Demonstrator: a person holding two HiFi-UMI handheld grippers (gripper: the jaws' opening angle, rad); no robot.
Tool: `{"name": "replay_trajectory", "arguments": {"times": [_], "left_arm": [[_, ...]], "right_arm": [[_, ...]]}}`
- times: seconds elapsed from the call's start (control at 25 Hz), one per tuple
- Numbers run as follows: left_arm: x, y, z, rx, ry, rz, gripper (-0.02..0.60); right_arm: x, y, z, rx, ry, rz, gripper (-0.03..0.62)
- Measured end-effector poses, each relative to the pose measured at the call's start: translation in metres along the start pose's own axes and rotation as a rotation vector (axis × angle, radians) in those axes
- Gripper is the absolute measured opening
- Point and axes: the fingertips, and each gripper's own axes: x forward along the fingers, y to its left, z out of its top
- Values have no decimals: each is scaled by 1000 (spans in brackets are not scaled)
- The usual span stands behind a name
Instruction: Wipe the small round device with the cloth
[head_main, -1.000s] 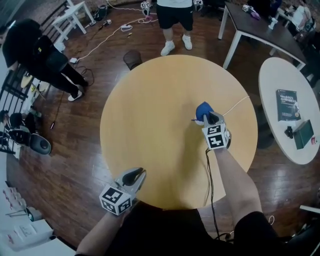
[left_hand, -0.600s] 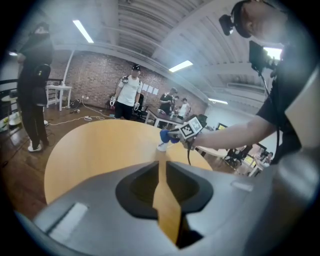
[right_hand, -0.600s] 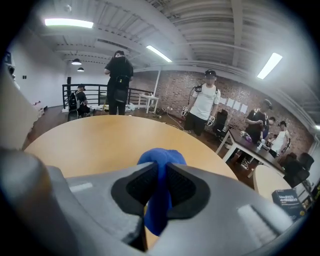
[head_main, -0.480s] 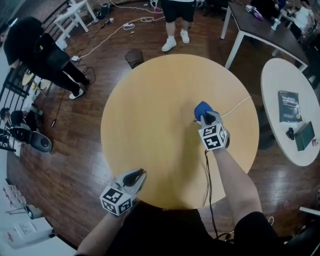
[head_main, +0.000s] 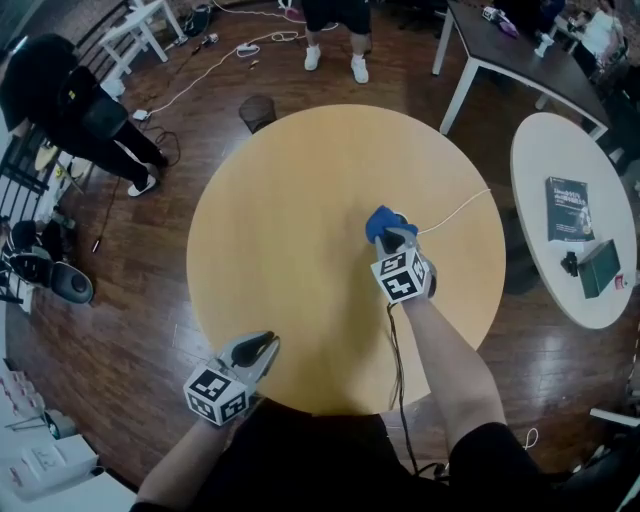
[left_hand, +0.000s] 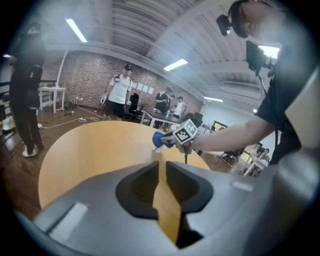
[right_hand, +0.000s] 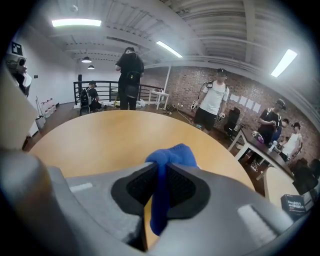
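Scene: round wooden table seen from above, my two handheld grippers over it, people standing on the floor beyond.
Left gripper: at the near left edge of the table, well apart from the work. Its jaws are drawn together with nothing between them; only bare tabletop shows through the thin slit.
Cloth: blue, bunched into a lump, right of the table's centre and resting on the surface.
Right gripper: tilted down onto the table, jaws clamped on a fold of the cloth, which runs between the pads and bulges out past the tips.
Small round device: not plainly visible in any view. I judge it sits under the cloth, because a white cord runs from the cloth to the table's right edge.
Risk, device sliding: nothing braces it, so a firm stroke could push it across the table instead of cleaning it.
Risk, cord: the cloth or my jaw tips could snag it and drag the device towards the edge.
Risk, grip: I hold only one fold, so a hard rub could pull the cloth free.
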Motion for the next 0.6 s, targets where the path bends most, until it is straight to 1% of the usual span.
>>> {"name": "replay_trajectory", "arguments": {"times": [0.12,0.24,0.44,0.6], "left_arm": [[-22,16,8,-5,-2,26,52],[-18,11,5,-25,-2,28,52],[-14,18,2,-31,-4,23,51],[-8,15,-3,-37,-3,11,51]], "right_arm": [[22,21,6,11,-2,23,48],[16,29,2,16,43,55,48],[21,35,-12,24,78,73,48],[24,37,-39,53,132,89,48]]}}
